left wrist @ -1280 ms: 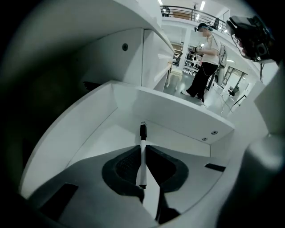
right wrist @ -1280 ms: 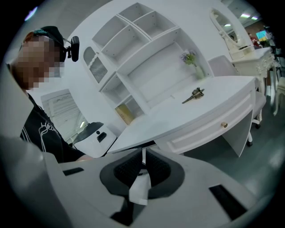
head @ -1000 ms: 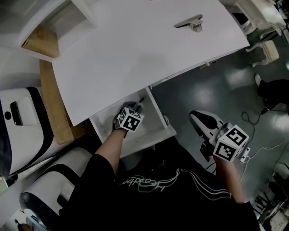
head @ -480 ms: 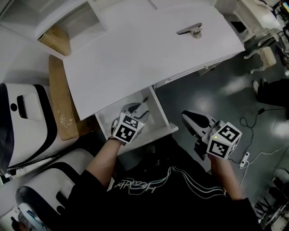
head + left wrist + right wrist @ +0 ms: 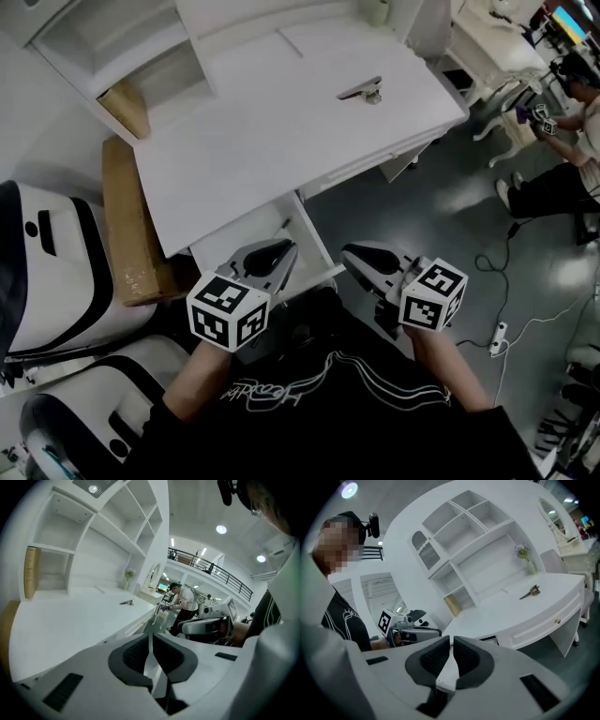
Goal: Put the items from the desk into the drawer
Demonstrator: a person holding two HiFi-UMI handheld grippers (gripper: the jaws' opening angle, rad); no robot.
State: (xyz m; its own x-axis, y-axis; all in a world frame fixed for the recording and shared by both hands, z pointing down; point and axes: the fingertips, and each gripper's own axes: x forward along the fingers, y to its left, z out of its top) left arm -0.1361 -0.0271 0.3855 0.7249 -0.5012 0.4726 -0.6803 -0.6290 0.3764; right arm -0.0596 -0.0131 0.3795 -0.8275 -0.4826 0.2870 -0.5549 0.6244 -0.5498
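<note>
A metal clip (image 5: 361, 91) lies on the white desk top (image 5: 281, 122), far from both grippers; it also shows as the clip (image 5: 126, 603) and the clip (image 5: 530, 592). Under the desk's front edge the white drawer (image 5: 246, 232) stands open, with a thin dark item (image 5: 281, 226) inside by its right wall. My left gripper (image 5: 284, 250) hovers at the drawer's front, jaws shut and empty. My right gripper (image 5: 351, 254) hangs to the right of the drawer over the floor, also shut and empty. In the gripper views the left gripper (image 5: 150, 645) and the right gripper (image 5: 451, 649) show their pads pressed together.
White shelves (image 5: 141, 56) rise at the desk's back, with a brown box (image 5: 127, 108) in one cubby. A cardboard slab (image 5: 127, 225) leans left of the desk. A small vase (image 5: 525, 557) stands at the back. A seated person (image 5: 562, 141) is at right. Cables (image 5: 497, 328) lie on the floor.
My left gripper has pulled back out of the drawer toward the person. My right gripper has shifted left and nearer the drawer. The head view has swung to show more shelves.
</note>
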